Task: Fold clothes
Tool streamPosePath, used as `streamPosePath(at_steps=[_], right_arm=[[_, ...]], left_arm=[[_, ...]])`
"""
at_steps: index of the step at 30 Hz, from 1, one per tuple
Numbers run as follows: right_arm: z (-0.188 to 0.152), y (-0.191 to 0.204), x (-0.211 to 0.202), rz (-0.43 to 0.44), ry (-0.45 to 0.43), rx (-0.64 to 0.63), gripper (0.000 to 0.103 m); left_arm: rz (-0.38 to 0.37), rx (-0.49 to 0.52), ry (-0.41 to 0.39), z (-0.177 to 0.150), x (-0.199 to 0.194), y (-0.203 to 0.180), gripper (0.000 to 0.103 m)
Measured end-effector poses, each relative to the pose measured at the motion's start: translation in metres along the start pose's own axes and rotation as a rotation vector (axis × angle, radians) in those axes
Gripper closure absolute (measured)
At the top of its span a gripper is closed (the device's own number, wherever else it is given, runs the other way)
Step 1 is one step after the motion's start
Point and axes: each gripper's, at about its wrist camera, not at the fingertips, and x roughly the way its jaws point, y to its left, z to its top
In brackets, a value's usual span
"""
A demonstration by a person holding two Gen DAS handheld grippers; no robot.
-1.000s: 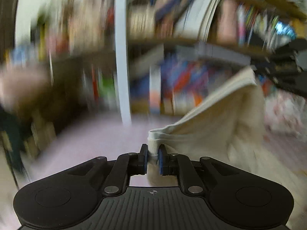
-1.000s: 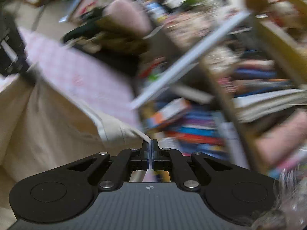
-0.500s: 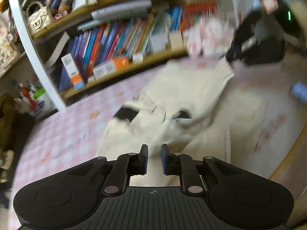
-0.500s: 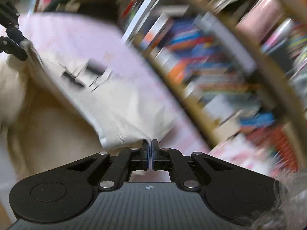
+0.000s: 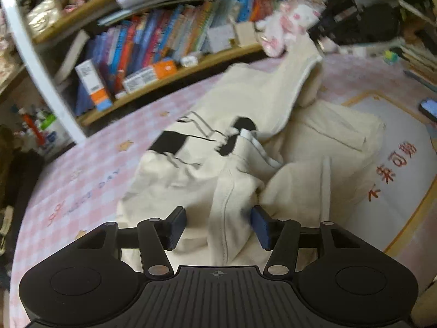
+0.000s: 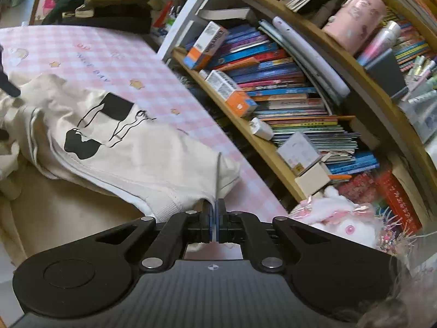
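A cream sweatshirt [image 5: 275, 109] with a black print [image 6: 114, 108] lies crumpled on a pink checked tablecloth [image 5: 82, 169]. My left gripper [image 5: 218, 228] is low over its near edge. Its jaws are opening, and a ridge of cream cloth [image 5: 229, 207] runs between the pads without being pressed. My right gripper [image 6: 215, 218] is shut on the ribbed hem [image 6: 174, 202] and holds that corner slightly off the table. From the left wrist view the right gripper [image 5: 355, 19] shows as a dark shape at the top right, with cloth rising to it.
A wooden bookshelf [image 6: 273, 147] packed with books runs along the table's far side. A pink and white plush toy [image 6: 338, 218] sits by the right gripper. A phone [image 5: 428, 106] lies on a white mat [image 5: 396, 191]. Dark clothes [image 6: 109, 2] are piled beyond the table.
Both grippers have come down from a raised hold to the table. The left one has let go of the cloth and widened. The sweatshirt now lies spread on the tablecloth.
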Motion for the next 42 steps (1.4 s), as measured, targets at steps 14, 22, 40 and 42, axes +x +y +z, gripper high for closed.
streamPosePath(at_steps=[14,22,40,42], right_arm=[[0.005,0.05,-0.02,0.127,-0.108,-0.029,0.099],[-0.003,0.114,0.009,0.112,-0.044,-0.16,0.05],[0.011,0.14,0.026,0.101,-0.071,-0.311,0.051],[0.017,0.138,0.03,0.115,-0.087,-0.329,0.051]], left_arm=[[0.335,-0.166,-0.313,0.027,-0.098,0.091,0.099],[0.365,-0.138,-0.315,0.033,-0.106,0.1,0.098],[0.291,-0.135,-0.338,0.025,-0.103,0.133,0.098],[0.293,-0.142,-0.342,0.024,-0.105,0.136,0.098]])
